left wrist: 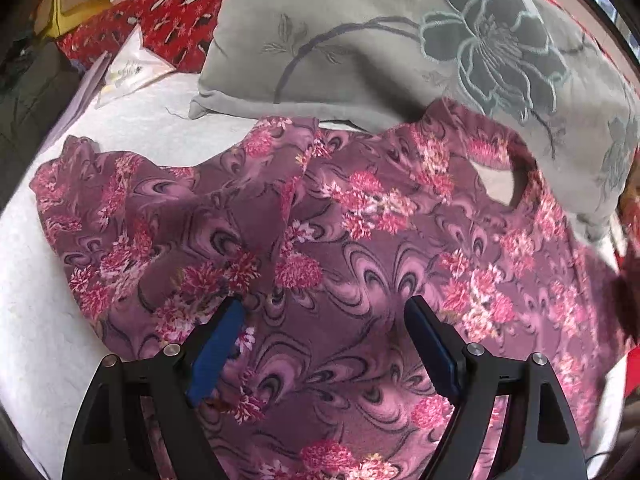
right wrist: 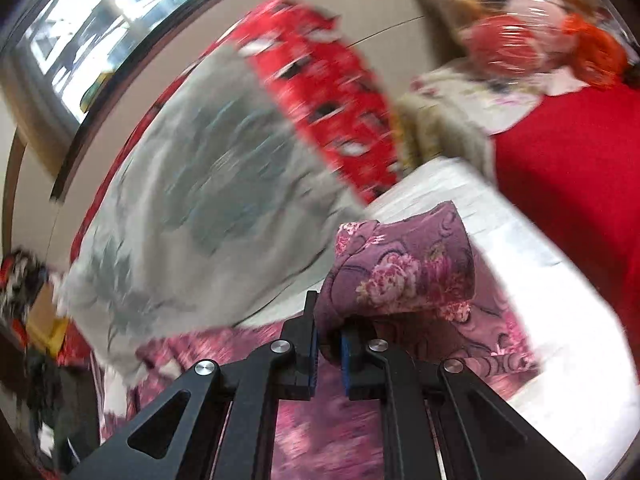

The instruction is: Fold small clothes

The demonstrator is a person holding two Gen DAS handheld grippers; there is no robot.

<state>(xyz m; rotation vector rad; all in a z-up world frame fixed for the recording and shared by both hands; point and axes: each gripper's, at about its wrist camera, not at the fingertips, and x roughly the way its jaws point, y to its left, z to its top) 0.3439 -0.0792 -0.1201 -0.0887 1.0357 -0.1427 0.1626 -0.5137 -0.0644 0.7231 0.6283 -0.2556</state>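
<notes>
Purple floral top (left wrist: 360,240) lies flat on the bed (left wrist: 132,120), neck hole far right. My right gripper (right wrist: 328,344) has its jaws pinched on a bunched sleeve; my left gripper (left wrist: 324,308) hovers jaws wide over the body. Fold goes right-to-left, toward the left gripper.

The left wrist view looks forward and down from close above the purple floral fleece garment (left wrist: 360,240), which is spread on a white textured bed cover (left wrist: 36,320) and fills most of the frame. Beyond it lies a grey cushion with a dark embroidered flower (left wrist: 360,40). The right wrist view sits low and tilted, very near a bunched fold of the same garment (right wrist: 404,272), facing the same cushion (right wrist: 192,216), blurred, with a window (right wrist: 76,40) behind.
</notes>
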